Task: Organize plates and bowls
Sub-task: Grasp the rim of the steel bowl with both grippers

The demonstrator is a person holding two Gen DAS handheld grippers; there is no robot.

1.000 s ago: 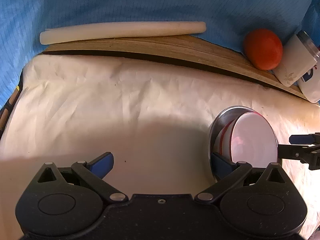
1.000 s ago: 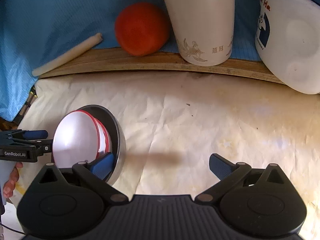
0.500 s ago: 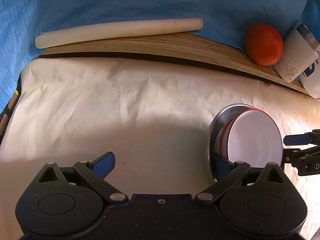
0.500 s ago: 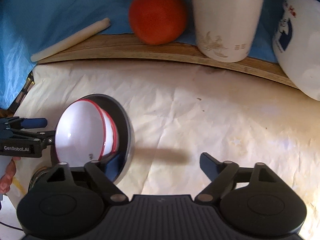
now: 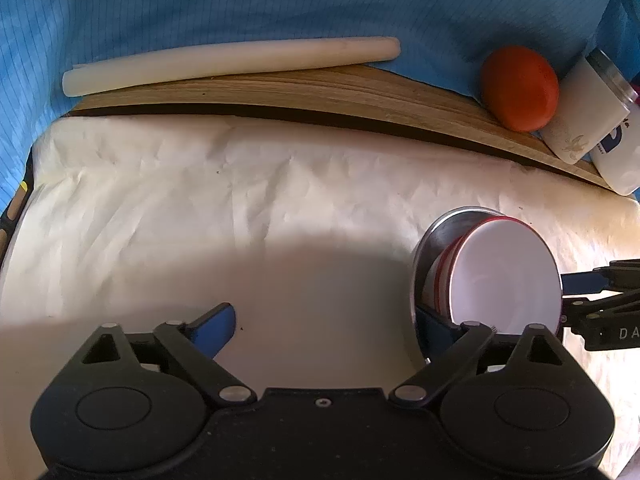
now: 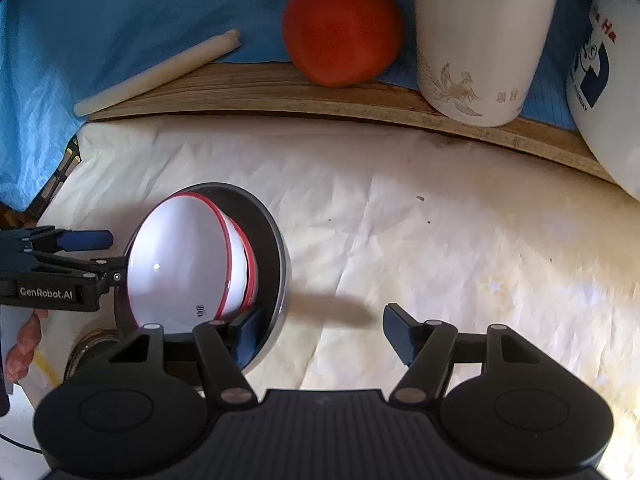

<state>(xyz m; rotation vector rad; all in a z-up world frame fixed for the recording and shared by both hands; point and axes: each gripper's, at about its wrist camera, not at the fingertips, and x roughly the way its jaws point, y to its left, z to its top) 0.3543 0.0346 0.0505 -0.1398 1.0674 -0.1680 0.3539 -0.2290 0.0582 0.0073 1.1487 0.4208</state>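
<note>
A stack of red-rimmed white bowls lies on its side inside a steel plate, upright on edge above the cream cloth. It also shows in the right wrist view, bowls and steel plate. My left gripper is open, its right finger against the stack's left side. My right gripper is open, its left finger against the plate's rim. The stack is pressed between the two grippers' outer fingers.
A wooden board lies beyond the cloth on blue fabric. On it are a white rolled stick, an orange fruit, a white cup and a white jug.
The bowl stack and plate have tipped a little and sit closer to both grippers. The right gripper has moved forward toward the board.
</note>
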